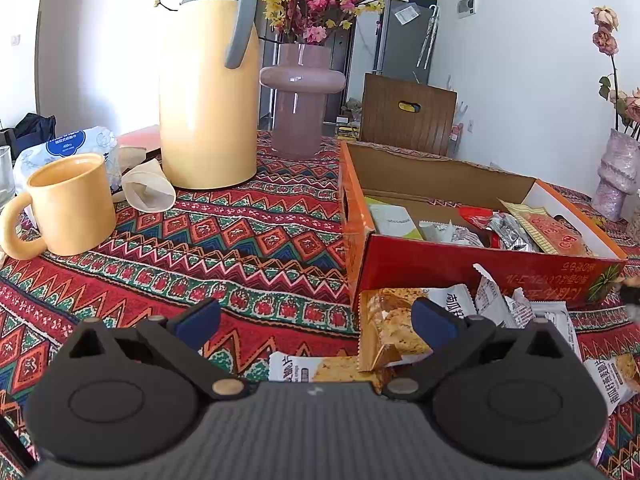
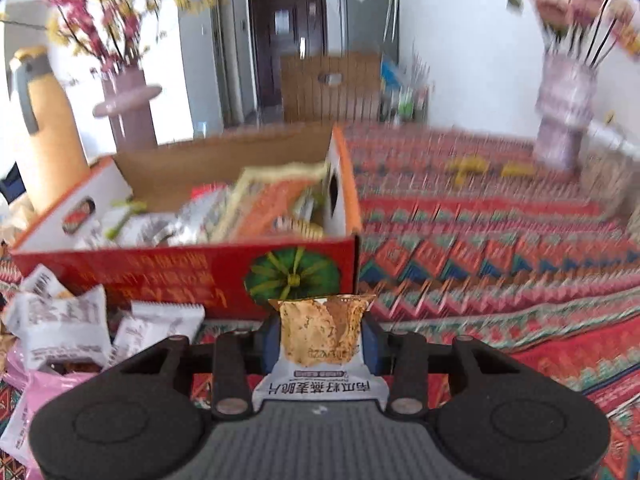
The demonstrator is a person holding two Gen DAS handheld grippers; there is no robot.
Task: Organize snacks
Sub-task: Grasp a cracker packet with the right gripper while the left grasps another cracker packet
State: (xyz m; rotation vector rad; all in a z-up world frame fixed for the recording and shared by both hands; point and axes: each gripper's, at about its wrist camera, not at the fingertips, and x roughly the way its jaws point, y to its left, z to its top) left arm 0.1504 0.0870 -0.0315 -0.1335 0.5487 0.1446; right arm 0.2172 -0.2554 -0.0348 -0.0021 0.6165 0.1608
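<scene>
A red cardboard box (image 1: 460,268) with several snack packets inside sits on the patterned tablecloth at the right; in the right wrist view the box (image 2: 168,272) is ahead and left. My right gripper (image 2: 323,338) is shut on an oat-crisp snack packet (image 2: 320,332), held upright in front of the box's near wall. My left gripper (image 1: 316,322) stands open low over the cloth, with nothing between its fingers. Loose snack packets (image 1: 400,328) lie by its right finger, in front of the box. More loose packets (image 2: 64,320) lie left of the right gripper.
A yellow thermos (image 1: 208,92), a yellow mug (image 1: 72,204) and a mauve vase of flowers (image 1: 300,96) stand at the left and back. A wooden chair back (image 1: 408,112) is behind the table. Another vase (image 2: 564,104) stands far right. A pink bag (image 2: 28,408) lies at the lower left.
</scene>
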